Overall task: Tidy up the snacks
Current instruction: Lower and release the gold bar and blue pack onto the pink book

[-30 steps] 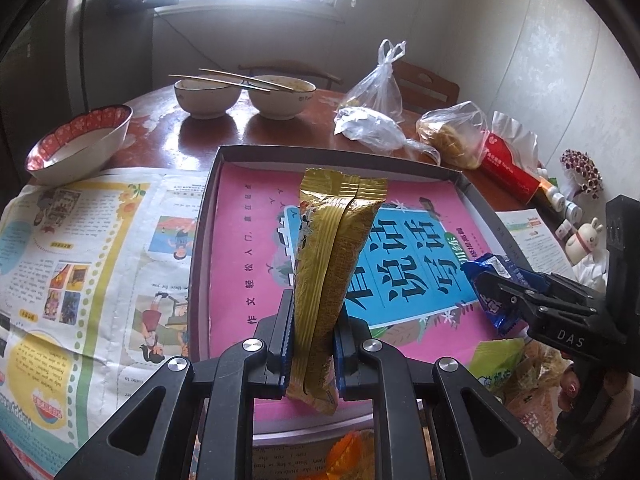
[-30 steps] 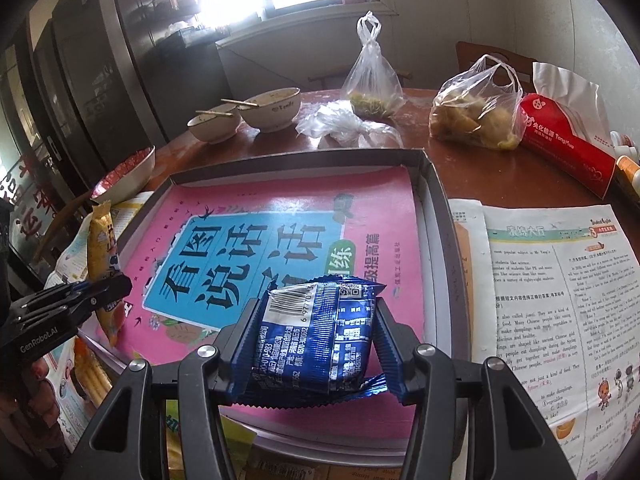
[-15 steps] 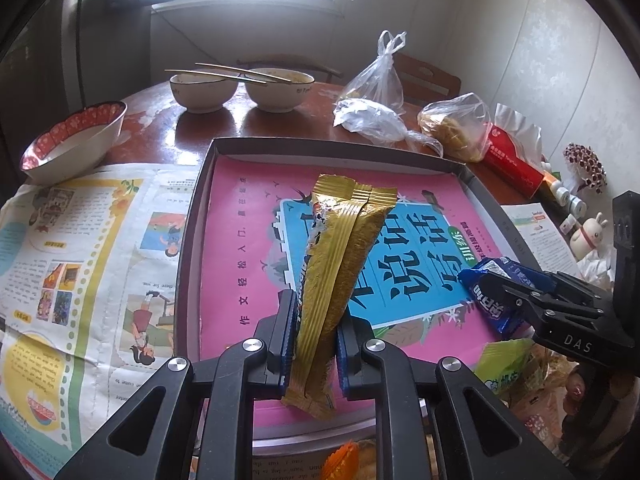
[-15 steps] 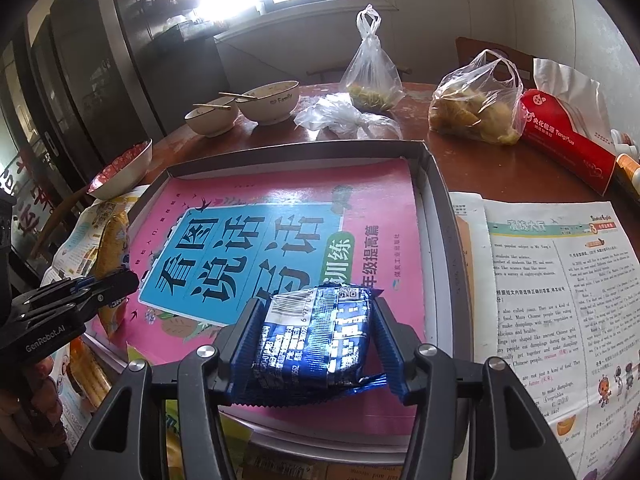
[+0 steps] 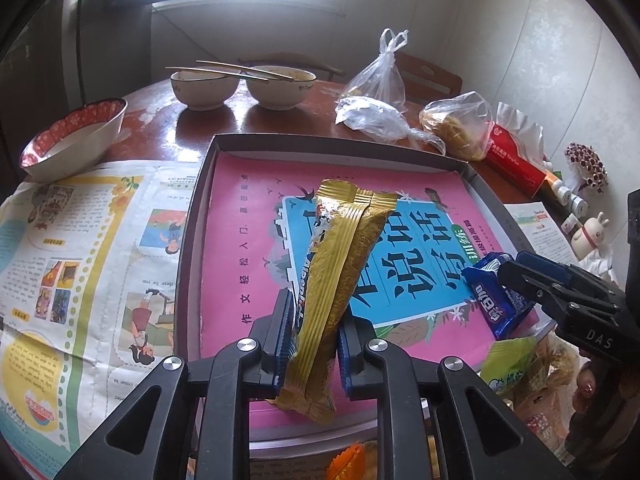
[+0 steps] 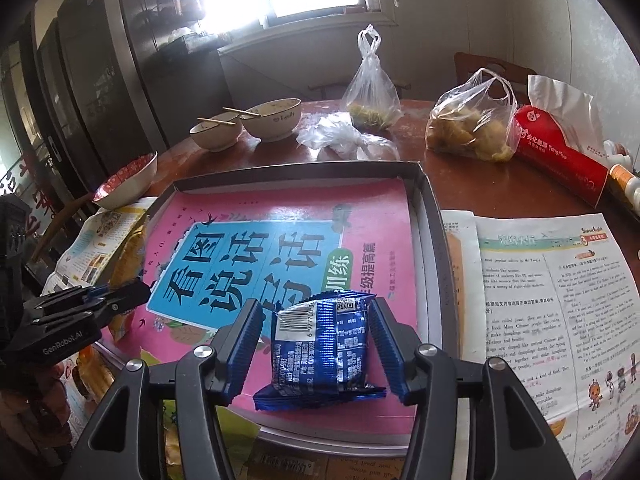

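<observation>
My left gripper [image 5: 314,334] is shut on a long gold snack packet [image 5: 340,264], held tilted over the near edge of a grey tray [image 5: 192,216] lined with a pink and blue booklet. My right gripper [image 6: 316,340] is open; its jaws stand apart from a blue snack packet [image 6: 320,348] that lies on the tray's near right part. The blue packet [image 5: 496,296] and the right gripper [image 5: 560,292] also show in the left wrist view. The left gripper [image 6: 100,300] shows at the left of the right wrist view.
Newspaper [image 5: 80,264] lies left of the tray and more [image 6: 552,300] right of it. Two bowls with chopsticks [image 5: 240,84], a red-rimmed bowl [image 5: 68,140], plastic bags [image 6: 468,128] and a red tissue pack [image 6: 560,152] stand behind. More snack packets [image 5: 508,360] lie near the table's front edge.
My right gripper has opened and let go of the blue packet, which now lies on the tray. My left gripper has lowered and tilted the gold packet further over the tray.
</observation>
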### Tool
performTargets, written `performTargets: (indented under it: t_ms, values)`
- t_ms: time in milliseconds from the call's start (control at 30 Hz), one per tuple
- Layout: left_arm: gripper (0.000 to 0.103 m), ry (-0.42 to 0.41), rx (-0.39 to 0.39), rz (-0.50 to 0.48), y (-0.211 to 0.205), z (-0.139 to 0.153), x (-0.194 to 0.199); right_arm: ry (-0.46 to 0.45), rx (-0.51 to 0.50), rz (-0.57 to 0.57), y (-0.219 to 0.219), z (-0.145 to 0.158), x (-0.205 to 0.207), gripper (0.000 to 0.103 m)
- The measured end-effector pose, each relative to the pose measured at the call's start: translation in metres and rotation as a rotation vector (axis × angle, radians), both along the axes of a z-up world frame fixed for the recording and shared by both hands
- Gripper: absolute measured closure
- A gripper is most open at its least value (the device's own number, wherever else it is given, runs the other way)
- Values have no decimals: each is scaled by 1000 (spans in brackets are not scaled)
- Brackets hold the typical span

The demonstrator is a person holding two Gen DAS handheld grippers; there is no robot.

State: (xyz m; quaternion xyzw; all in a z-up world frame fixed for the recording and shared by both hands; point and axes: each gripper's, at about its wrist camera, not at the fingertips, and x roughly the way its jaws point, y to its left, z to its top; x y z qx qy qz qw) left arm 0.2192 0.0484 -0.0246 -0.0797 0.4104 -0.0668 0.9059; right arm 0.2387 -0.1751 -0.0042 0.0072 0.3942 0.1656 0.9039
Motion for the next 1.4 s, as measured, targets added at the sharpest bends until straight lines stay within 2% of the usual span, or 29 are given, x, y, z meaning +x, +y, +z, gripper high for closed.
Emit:
performTargets:
  t_ms: [400, 500, 800, 1400]
  values:
    - [76, -7, -9, -6, -1, 1, -3, -12, 12, 10, 3, 3, -5, 48]
    - [63, -9, -7, 2, 0, 2, -4, -15, 12, 13, 3, 4, -6, 48]
    - [59, -17, -21, 26, 10, 5, -9, -29, 14, 20, 7, 7, -11, 45]
    - [41, -85, -17, 55, 20, 29, -33, -66, 24, 36, 10, 20, -22, 37]
